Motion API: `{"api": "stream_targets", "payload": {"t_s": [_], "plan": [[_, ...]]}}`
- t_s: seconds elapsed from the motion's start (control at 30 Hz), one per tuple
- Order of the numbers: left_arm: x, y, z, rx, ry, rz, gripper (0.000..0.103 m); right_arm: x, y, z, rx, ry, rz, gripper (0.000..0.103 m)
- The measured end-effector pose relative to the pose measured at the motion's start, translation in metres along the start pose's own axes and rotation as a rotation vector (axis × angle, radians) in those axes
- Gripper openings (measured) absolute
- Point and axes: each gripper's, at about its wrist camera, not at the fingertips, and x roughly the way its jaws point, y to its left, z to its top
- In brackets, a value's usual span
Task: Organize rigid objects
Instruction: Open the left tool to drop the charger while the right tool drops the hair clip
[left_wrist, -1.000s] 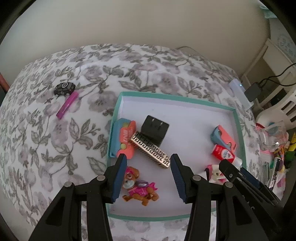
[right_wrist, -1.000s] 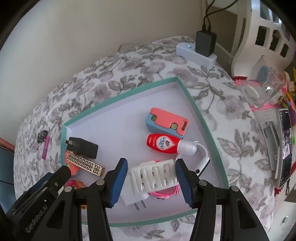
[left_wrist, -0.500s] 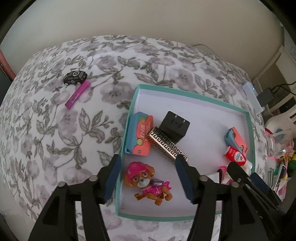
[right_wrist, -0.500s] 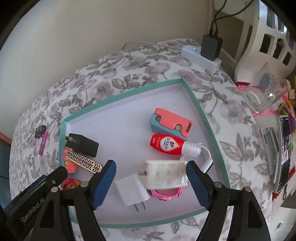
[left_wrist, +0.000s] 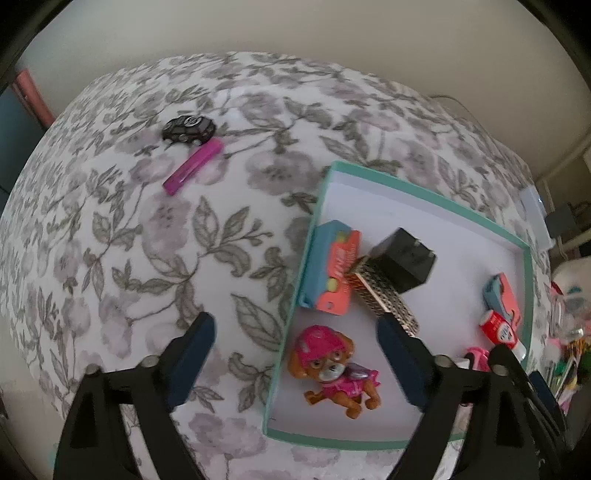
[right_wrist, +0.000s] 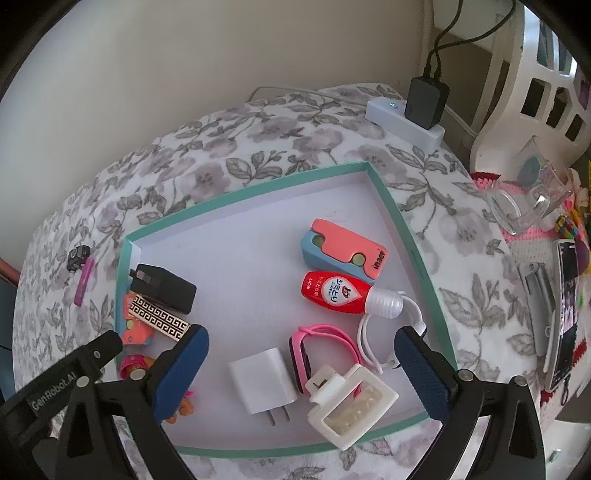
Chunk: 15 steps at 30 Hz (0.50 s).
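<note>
A teal-rimmed white tray lies on the floral cloth. It holds a puppy toy, a blue-and-coral case, a black charger, a gold patterned bar, a second coral case, a red bottle, a white charger and a pink watch. A white clip lies tilted on the watch. My right gripper hangs above them, jaws opening, touching nothing. My left gripper straddles the tray's left rim, jaws opening and empty. A black toy car and a magenta bar lie outside the tray.
A white power strip with a black adapter sits at the cloth's far right corner. A clear glass jug, a phone and small clutter crowd the right side beside a white chair. A wall runs behind.
My right gripper opened wide and let go of the white clip, which dropped onto the watch at the tray's front. My left gripper opened and shifted left, toward the toy car and magenta bar.
</note>
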Motion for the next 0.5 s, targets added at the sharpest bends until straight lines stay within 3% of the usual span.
{"api": "stream_targets", "payload": {"t_s": [0.5], "plan": [[0.003,0.03,0.008,-0.096,-0.014,0.059,0.103,0.0,0.008,-0.002,-0.038,-0.013,-0.007,0.103]]}}
